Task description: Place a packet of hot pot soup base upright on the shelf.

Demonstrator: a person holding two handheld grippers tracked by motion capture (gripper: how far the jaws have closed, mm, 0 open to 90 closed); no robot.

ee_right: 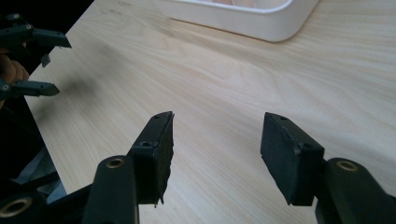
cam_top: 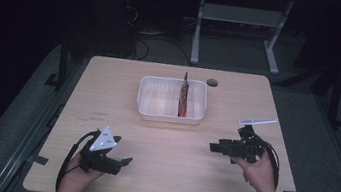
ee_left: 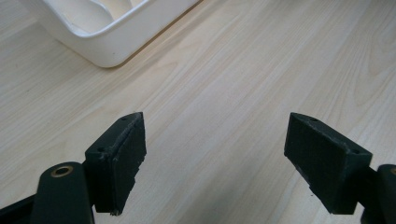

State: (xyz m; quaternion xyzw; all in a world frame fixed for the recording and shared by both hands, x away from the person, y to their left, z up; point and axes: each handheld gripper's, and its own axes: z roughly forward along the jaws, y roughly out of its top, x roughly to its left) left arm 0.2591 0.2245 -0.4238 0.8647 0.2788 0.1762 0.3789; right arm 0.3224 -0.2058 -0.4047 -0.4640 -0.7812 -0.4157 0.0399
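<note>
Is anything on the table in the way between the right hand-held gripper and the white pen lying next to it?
Nothing visible is. The right hand-held gripper sits just in front of the white pen, jaws open and empty, with bare table between them.

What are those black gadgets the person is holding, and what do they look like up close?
Two handheld black grippers. The left gripper carries a grey three-cornered plate; the right gripper trails a black cable. Each has two blocky jaws with flat pads.

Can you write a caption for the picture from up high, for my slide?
Two open grippers, left and right, wait over a wooden table near a white tray.
</note>
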